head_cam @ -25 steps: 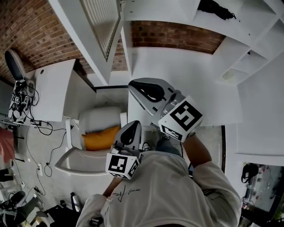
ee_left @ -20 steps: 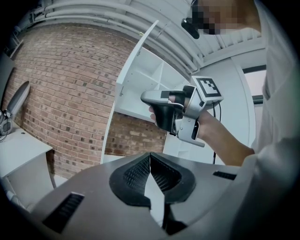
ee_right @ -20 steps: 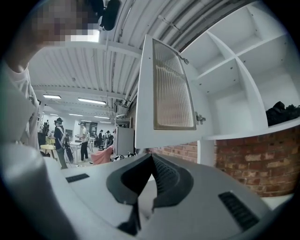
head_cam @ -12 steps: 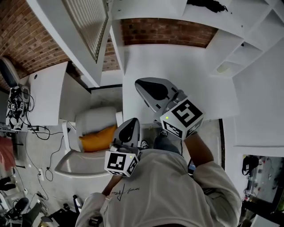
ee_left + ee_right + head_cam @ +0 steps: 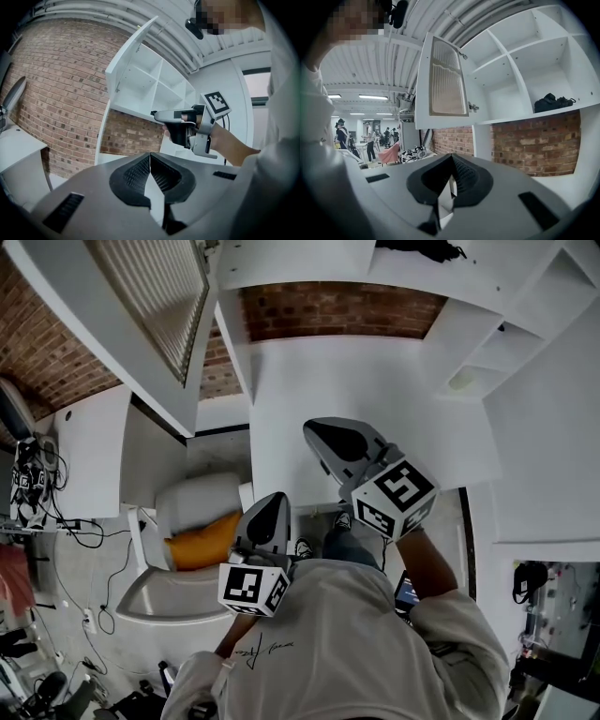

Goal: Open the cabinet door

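Brick wall (image 5: 534, 140) backs a white bench (image 5: 309, 399). The cabinet door (image 5: 447, 77) stands swung open at the upper left of the cabinet. One open compartment holds a dark bundle (image 5: 553, 102). Left tool (image 5: 150, 157) and right tool (image 5: 451, 161) are both closed and empty.

Open-plan workshop or lab: brick wall (image 5: 534, 136) ahead of jaws, white cabinet (image 5: 520, 70) above them, ceiling strip lights (image 5: 375, 97) and standing people (image 5: 369, 133) far left.
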`<move>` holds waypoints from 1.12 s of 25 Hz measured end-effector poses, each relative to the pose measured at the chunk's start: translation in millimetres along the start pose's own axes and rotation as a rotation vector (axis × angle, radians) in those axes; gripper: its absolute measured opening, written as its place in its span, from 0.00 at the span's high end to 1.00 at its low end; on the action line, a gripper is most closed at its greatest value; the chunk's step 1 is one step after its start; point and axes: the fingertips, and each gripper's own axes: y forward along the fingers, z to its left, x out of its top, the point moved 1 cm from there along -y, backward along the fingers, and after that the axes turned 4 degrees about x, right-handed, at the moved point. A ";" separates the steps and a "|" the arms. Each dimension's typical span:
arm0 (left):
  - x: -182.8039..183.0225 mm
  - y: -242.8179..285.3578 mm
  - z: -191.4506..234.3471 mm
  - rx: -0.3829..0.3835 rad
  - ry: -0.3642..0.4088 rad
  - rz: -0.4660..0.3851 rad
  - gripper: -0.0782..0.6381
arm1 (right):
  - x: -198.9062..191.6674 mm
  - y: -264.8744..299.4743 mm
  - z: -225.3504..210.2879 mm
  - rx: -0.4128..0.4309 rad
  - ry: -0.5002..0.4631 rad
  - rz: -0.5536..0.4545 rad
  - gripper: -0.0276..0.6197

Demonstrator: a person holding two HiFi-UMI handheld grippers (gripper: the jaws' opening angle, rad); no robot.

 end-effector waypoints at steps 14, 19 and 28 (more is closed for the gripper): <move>-5.7 10.6 -5.3 0.007 0.026 0.026 0.87 | -40.4 -48.5 -21.5 -0.116 0.095 0.060 0.92; -7.2 13.8 -8.3 -0.003 0.020 0.031 0.87 | -54.9 -66.3 -22.4 -0.151 0.126 0.082 0.92; -6.6 17.2 -11.3 -0.013 0.008 0.027 0.87 | -75.7 -93.1 -20.7 -0.193 0.213 0.103 0.92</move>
